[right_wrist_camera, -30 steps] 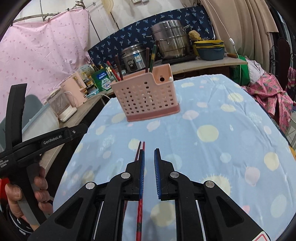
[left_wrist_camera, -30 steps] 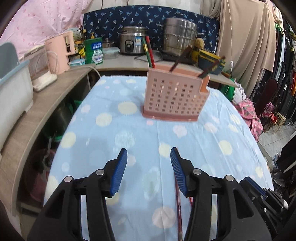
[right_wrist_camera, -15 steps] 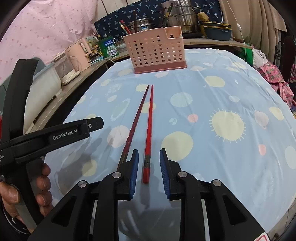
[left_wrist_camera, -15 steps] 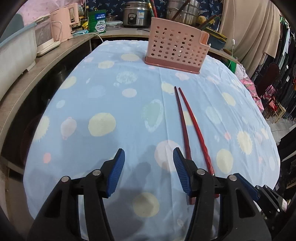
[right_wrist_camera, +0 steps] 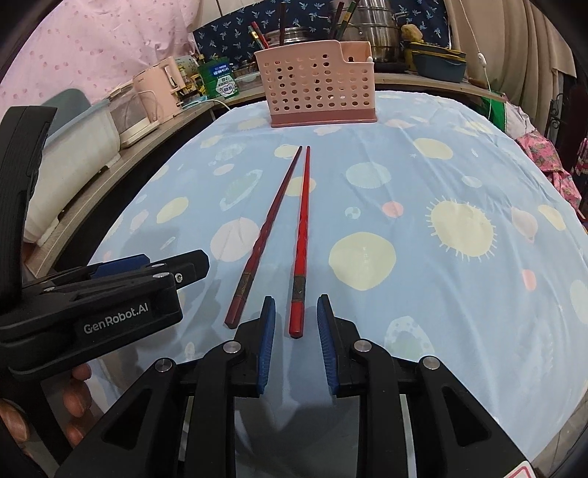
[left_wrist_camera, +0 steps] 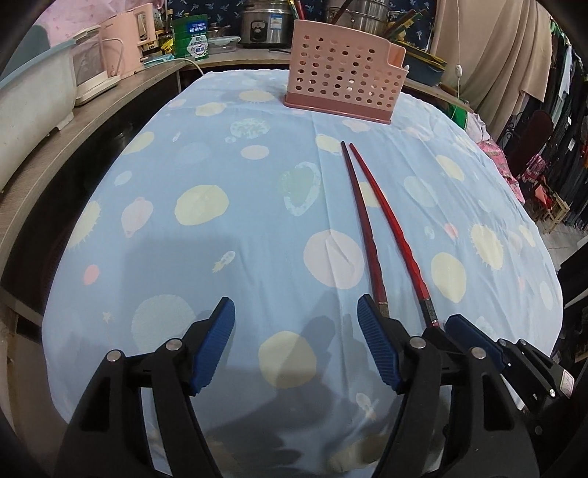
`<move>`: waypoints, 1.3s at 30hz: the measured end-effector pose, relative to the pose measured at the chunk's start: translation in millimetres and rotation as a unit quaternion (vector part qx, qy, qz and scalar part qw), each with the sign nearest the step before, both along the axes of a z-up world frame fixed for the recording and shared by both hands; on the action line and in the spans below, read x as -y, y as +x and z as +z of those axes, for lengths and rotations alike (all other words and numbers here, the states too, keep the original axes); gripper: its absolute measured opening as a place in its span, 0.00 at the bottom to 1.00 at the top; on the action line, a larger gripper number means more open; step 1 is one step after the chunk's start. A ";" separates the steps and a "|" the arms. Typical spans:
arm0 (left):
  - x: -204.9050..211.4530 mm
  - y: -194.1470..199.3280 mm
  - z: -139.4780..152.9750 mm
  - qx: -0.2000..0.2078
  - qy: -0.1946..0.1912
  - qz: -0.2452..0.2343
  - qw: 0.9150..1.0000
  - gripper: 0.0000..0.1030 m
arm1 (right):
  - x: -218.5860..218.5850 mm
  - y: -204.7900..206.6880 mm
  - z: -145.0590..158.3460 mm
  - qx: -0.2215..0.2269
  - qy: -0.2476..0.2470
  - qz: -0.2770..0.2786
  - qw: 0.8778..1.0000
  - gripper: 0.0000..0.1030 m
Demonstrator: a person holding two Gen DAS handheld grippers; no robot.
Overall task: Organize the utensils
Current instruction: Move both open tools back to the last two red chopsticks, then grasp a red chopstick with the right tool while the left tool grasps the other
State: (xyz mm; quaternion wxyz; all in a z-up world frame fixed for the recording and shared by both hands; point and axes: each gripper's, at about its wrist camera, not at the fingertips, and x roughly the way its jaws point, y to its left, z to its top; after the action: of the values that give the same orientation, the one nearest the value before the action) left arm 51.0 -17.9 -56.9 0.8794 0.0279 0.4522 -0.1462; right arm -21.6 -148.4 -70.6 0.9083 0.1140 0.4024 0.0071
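Two thin, stiff, slick chopsticks (right_wrist_camera: pixel 283 235) lie mid-table, near of the pink holder (right_wrist_camera: pixel 316 88). Your right gripper (right_wrist_camera: pixel 296 327) straddles the brighter one's butt, unclamped — pinch there; left gripper (left_wrist_camera: pixel 296 327) has just widened, empty.

**A crowded back counter behind a spotted blue table**

We're looking across a table (left_wrist_camera: pixel 205 235) draped in pale blue cloth dotted with yellow and pink circles. Along the left runs a wooden counter (left_wrist_camera: pixel 121 99), carrying a pale tub (left_wrist_camera: pixel 33 99), a pink kettle (left_wrist_camera: pixel 125 47) and a green box (left_wrist_camera: pixel 193 36). Further back, a rice cooker (left_wrist_camera: pixel 264 22) and a steel pot (right_wrist_camera: pixel 378 33) stand before a navy patterned cloth (right_wrist_camera: pixel 235 33). A pink sheet (right_wrist_camera: pixel 110 40) hangs far left; beige curtains (left_wrist_camera: pixel 488 55) and hanging clothes (left_wrist_camera: pixel 562 81) fill the right.
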 end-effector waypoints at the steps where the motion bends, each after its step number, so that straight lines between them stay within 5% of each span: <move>1: 0.6 -0.3 -0.5 0.000 0.001 -0.001 1.000 0.64 | 0.2 0.3 -1.4 -0.002 -0.001 0.000 1.000 0.23; 7: 2.8 -1.5 -1.9 0.001 0.007 -0.002 1.000 0.69 | -1.3 2.5 -4.2 -0.002 -0.022 -0.002 1.000 0.21; 13: 6.3 -3.1 -3.7 -0.003 0.008 -0.008 1.000 0.71 | 3.8 2.7 -6.5 -0.001 -0.020 -0.008 1.000 0.07; 30: 29.4 -12.9 -12.9 -0.008 0.021 -0.035 0.999 0.73 | 29.2 -10.9 -7.8 0.002 0.007 -0.043 0.999 0.07; 39: 37.6 -14.9 -13.7 0.008 0.039 -0.048 0.998 0.49 | 30.0 -11.1 -9.4 0.002 0.009 -0.042 0.999 0.07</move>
State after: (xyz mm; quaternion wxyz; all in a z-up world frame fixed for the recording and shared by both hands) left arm 36.1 -55.6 -70.6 0.8732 0.0847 0.4488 -0.1701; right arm -32.7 -178.4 -80.0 0.9075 0.1391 0.3953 -0.0276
